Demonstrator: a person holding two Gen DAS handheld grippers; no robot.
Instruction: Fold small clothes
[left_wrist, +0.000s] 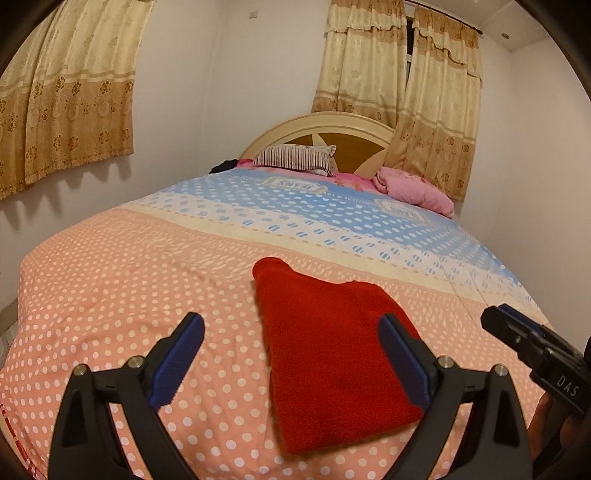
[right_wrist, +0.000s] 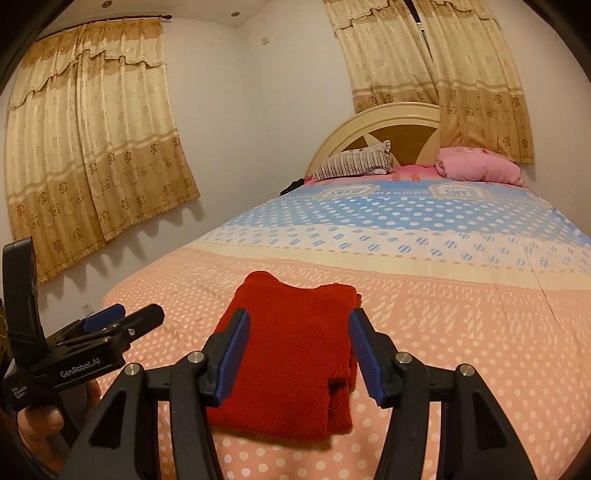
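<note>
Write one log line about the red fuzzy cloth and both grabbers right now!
item: folded red fuzzy garment flat on polka-dot bedspread | left gripper: open, empty | right gripper: open, empty, above garment

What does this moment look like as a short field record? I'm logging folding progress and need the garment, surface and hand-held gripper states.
garment: red garment, folded into a compact stack, lying flat
surface: polka-dot bedspread, peach near, blue farther back
left hand-held gripper: open, holding nothing, above the bedspread with the garment's left part between its fingers in view
right hand-held gripper: open, nothing pinched, above the garment
background: striped pillow, pink bundle by the headboard
fold status: looks finished
</note>
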